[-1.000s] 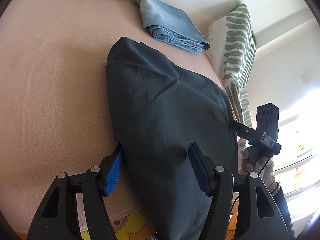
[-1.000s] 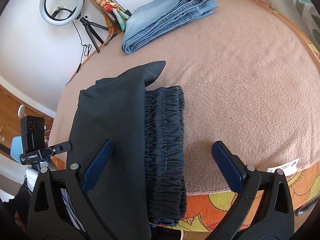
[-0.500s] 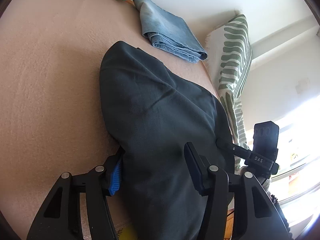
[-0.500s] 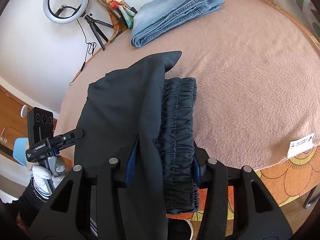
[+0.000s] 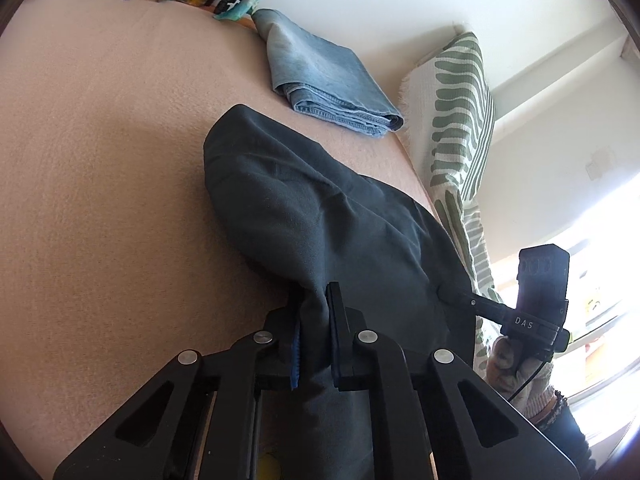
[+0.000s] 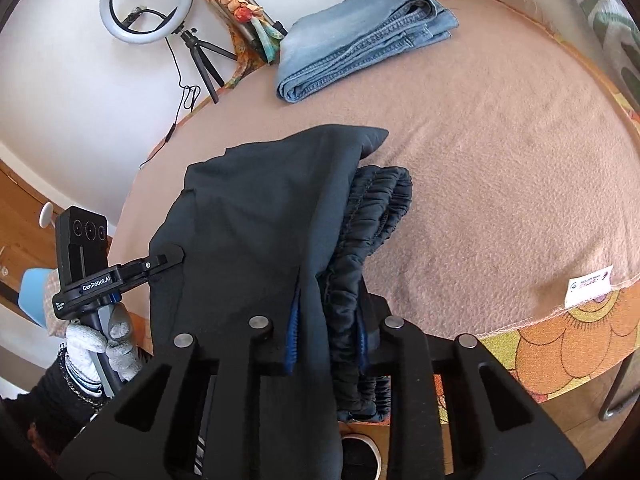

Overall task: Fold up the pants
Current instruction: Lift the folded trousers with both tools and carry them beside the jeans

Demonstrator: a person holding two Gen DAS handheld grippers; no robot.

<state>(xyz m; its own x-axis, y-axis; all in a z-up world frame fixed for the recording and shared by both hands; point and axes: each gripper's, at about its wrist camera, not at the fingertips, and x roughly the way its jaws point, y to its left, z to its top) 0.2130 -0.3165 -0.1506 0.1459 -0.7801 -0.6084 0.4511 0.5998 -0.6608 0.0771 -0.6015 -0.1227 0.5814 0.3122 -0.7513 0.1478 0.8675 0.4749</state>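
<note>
Since the earlier frames both sets of jaws have just been closing, and the near edge of the dark pants (image 5: 320,216) has bunched up and lifted slightly between them, where before it lay flat. The pink blanket (image 6: 500,168) covers the round table, with a flowered cloth (image 6: 560,348) showing under its near hem. The pants lie folded on the blanket's near side, their gathered waistband (image 6: 376,208) peeking out to the right of the top layer. Folded blue jeans (image 6: 360,36) sit well apart at the far edge. A green-patterned throw (image 5: 460,120) hangs beyond the table. The left gripper (image 5: 316,340) is clamped on a pinch of pants fabric; the right gripper (image 6: 328,340) is clamped on the waistband end together with the top layer. Gloved hands (image 6: 100,344) hold the grippers' handles
</note>
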